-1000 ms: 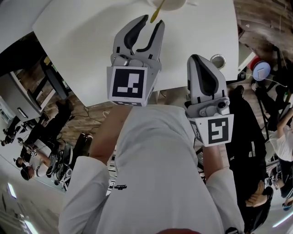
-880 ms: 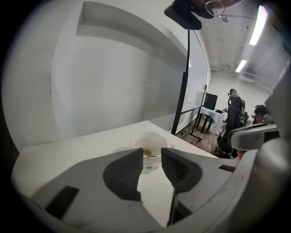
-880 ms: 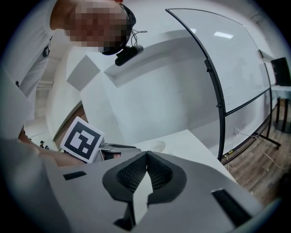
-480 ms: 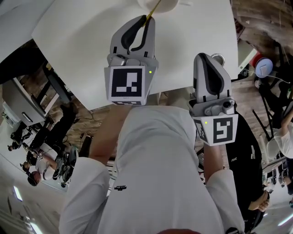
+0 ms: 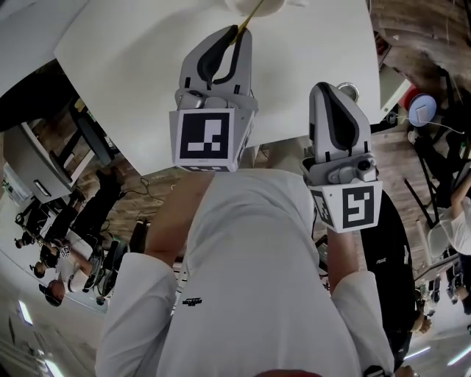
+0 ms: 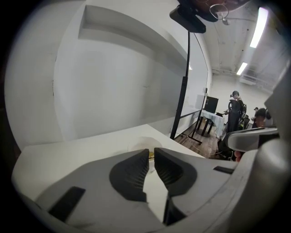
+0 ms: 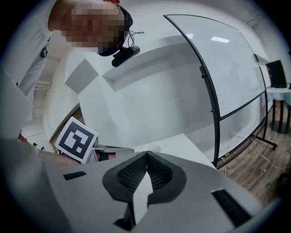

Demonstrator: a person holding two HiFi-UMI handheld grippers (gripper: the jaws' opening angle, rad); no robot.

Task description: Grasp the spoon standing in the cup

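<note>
No word, brand or number can be read: the left tongs [image 5: 235, 32] bear a black-and-white square marker [image 5: 208, 138], the right tongs [image 5: 324, 90] a second marker [image 5: 352, 208], and the small dark print [image 5: 191, 300] on the white shirt [image 5: 250, 250] is illegible.

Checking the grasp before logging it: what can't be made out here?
The cup: head view, cut off by the top edge; contents unseen.
The spoon: its lower end is lost at that edge; in the left gripper view the left gripper, whose jaws have just been closing on it, hides all but a yellow sliver.
</note>
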